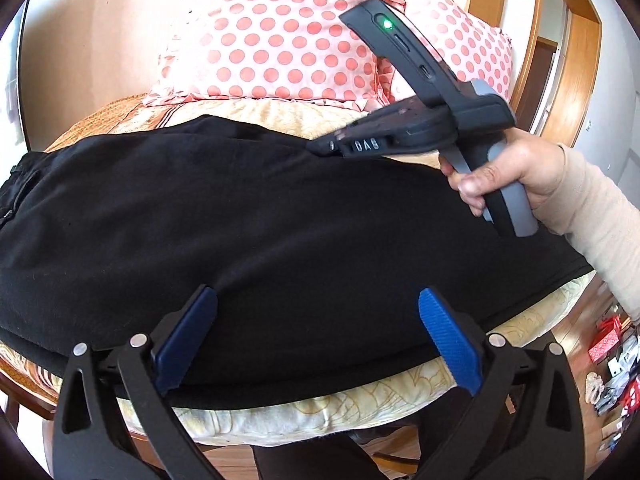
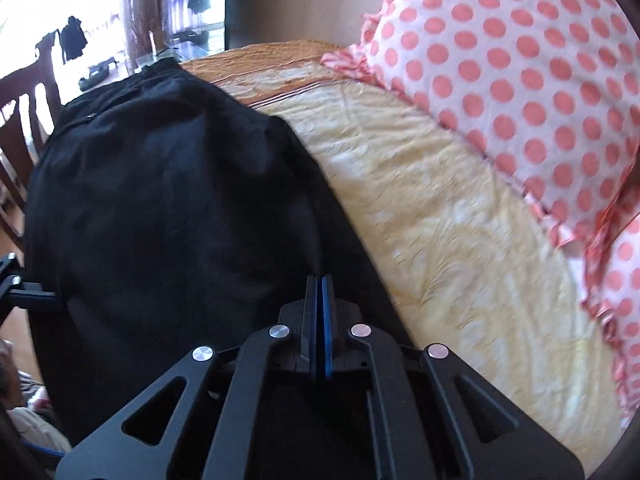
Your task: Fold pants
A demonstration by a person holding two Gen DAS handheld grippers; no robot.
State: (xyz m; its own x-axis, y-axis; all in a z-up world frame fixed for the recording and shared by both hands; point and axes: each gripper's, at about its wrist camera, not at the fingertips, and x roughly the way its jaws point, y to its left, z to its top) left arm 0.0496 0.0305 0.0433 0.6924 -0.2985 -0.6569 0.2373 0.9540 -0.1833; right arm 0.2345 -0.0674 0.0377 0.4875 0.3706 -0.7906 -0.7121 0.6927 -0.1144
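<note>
The bed (image 1: 352, 412), with its cream cover, fills the middle of both views, a dotted pillow (image 1: 280, 36) at upper centre. The pants (image 1: 260, 232), black and already doubled leg on leg, lie across the bed from left edge to lower right. They look soft, limp and light (prone to sag and slide), so I judge they are best taken at a hem or folded edge. The left gripper (image 1: 318, 340) hangs released, wide over the near edge. The right gripper (image 2: 319, 284) is clenched on the pants' far edge, right of centre.
</note>
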